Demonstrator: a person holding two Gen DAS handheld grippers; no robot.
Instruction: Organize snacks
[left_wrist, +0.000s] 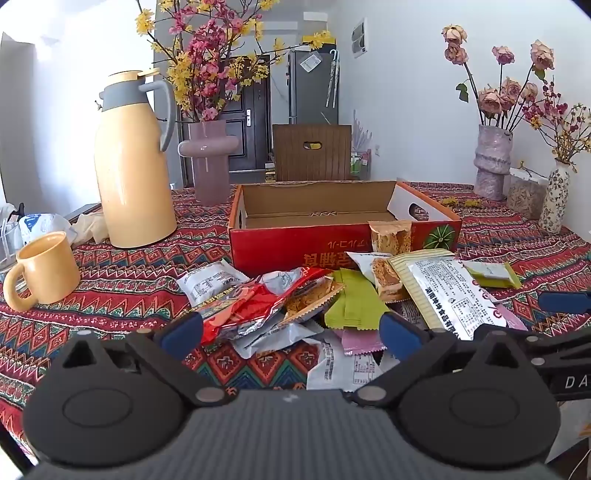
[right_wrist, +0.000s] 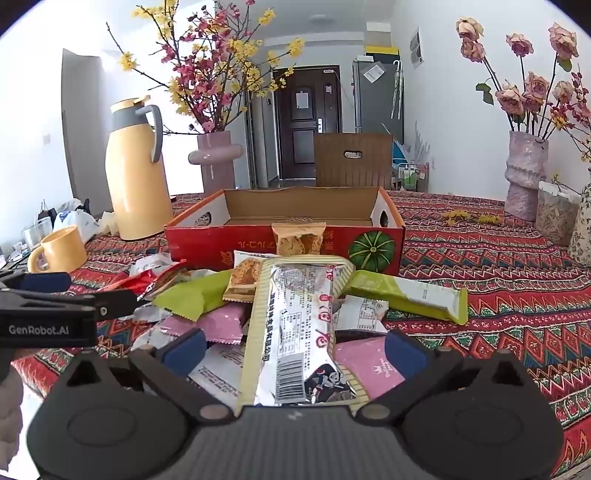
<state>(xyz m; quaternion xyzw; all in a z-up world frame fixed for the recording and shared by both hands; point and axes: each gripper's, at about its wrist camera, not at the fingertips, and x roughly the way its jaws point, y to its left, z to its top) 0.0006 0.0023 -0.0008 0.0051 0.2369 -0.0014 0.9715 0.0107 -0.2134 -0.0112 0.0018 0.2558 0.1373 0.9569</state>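
A heap of snack packets (left_wrist: 332, 302) lies on the patterned tablecloth in front of an empty red cardboard box (left_wrist: 332, 236). My left gripper (left_wrist: 290, 332) hangs open over the near side of the heap, above red and silver wrappers (left_wrist: 255, 306). My right gripper (right_wrist: 293, 349) is also open. A long silver and cream packet (right_wrist: 295, 332) lies between its blue pads, and the pads do not press on it. Green (right_wrist: 402, 291) and pink packets (right_wrist: 221, 321) lie around it. One orange biscuit packet (right_wrist: 298, 238) leans on the red box (right_wrist: 207, 243).
A yellow thermos jug (left_wrist: 129, 166) and a yellow mug (left_wrist: 46, 269) stand at the left. Vases with flowers (left_wrist: 208, 162) stand behind the box and at the right (left_wrist: 493, 162). A brown chair back (left_wrist: 312, 151) rises beyond the table's far edge.
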